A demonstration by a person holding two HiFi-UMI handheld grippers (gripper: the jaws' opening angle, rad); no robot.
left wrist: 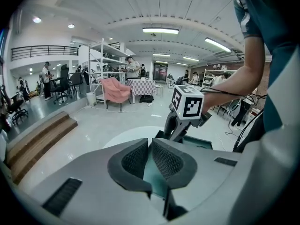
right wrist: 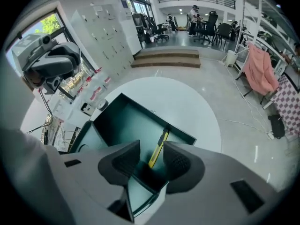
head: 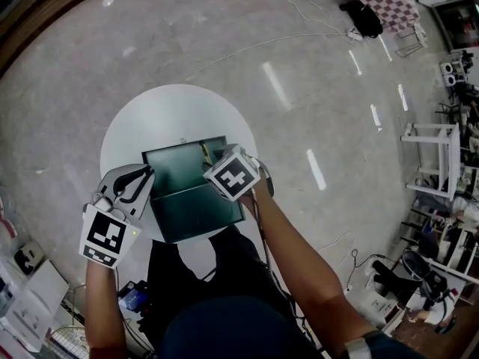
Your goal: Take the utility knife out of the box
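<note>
The right tool (right wrist: 151,154) hangs wide open over the open box (right wrist: 140,109) on the desk (right wrist: 187,102). The yellow utility knife (right wrist: 158,147) lies inside by a wall, untouched. The left tool (left wrist: 150,146) pinches the box's side. I'd say the grab and lift are still to come.

The left gripper (left wrist: 151,159) had a pale grey moulded shell, dark grey ribbed pads (left wrist: 135,159) and dark slot-shaped recesses. The right gripper (right wrist: 151,165) was built the same. Each bore a white cube (head: 104,234) printed with black square markers. A thin black cable (head: 261,226) ran along the right arm. The person wore a dark teal short-sleeved shirt (left wrist: 255,13).
</note>
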